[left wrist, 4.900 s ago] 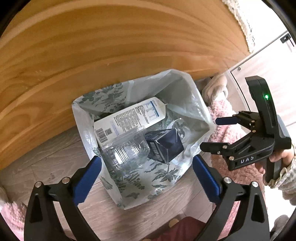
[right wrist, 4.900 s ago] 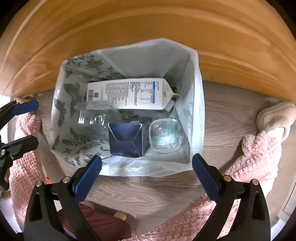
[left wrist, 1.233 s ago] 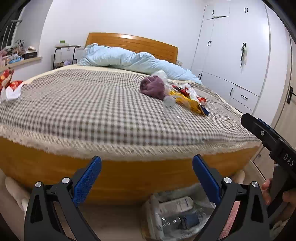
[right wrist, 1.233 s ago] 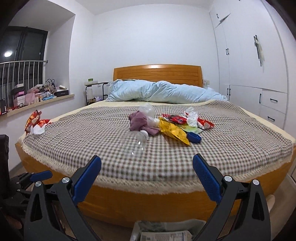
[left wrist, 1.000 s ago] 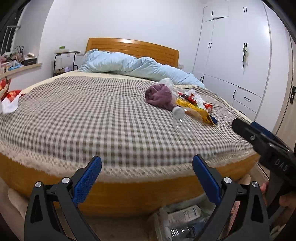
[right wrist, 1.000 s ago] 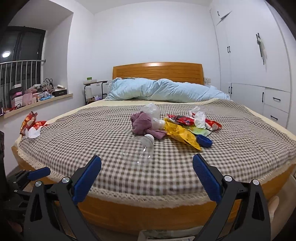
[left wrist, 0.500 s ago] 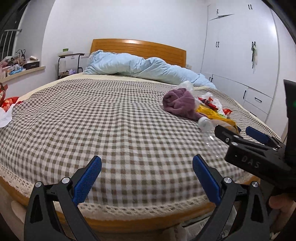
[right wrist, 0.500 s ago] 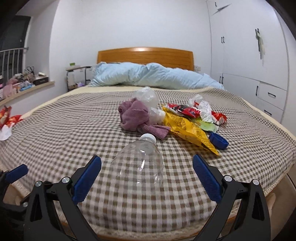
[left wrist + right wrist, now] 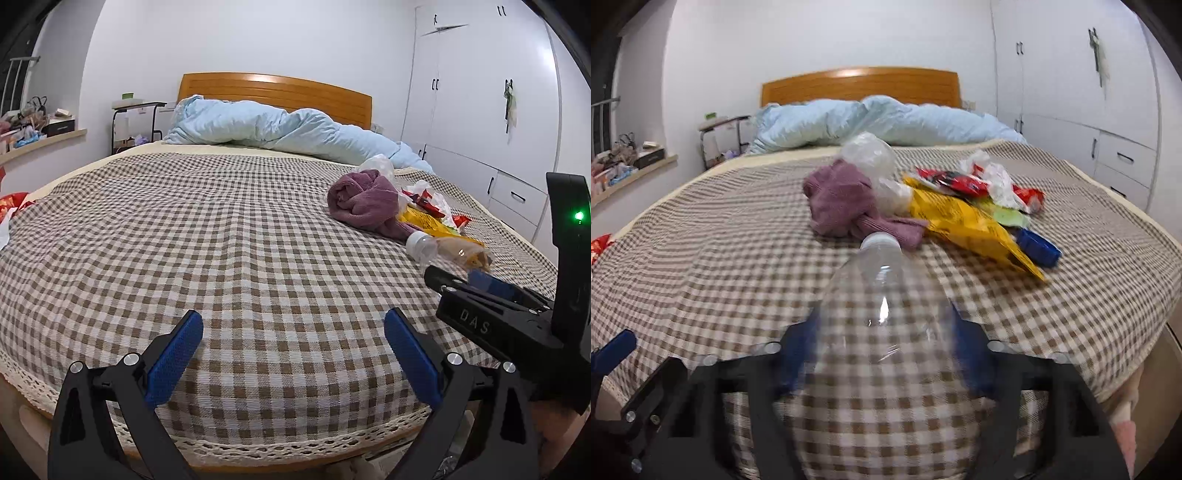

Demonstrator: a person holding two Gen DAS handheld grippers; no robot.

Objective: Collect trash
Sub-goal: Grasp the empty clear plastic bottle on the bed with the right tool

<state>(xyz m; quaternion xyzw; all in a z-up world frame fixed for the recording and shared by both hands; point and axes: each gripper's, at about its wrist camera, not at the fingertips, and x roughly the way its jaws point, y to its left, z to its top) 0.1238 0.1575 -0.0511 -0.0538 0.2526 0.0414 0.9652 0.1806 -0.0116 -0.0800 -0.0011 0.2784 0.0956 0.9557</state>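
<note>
Now that the right hand-held gripper (image 9: 882,354) has just been closing its jaws around the clear plastic bottle (image 9: 882,332) lying on the checked bed (image 9: 229,258), the pickup looks imminent, while the left hand-held gripper (image 9: 293,354) hovers spread and empty.

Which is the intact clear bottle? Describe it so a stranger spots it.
On the checked bedspread, near its foot edge, before the purple cloth, lies the clear bottle, white cap toward the headboard. Unlike the crumpled clear plastic behind the cloth, it is uncrushed.
</note>
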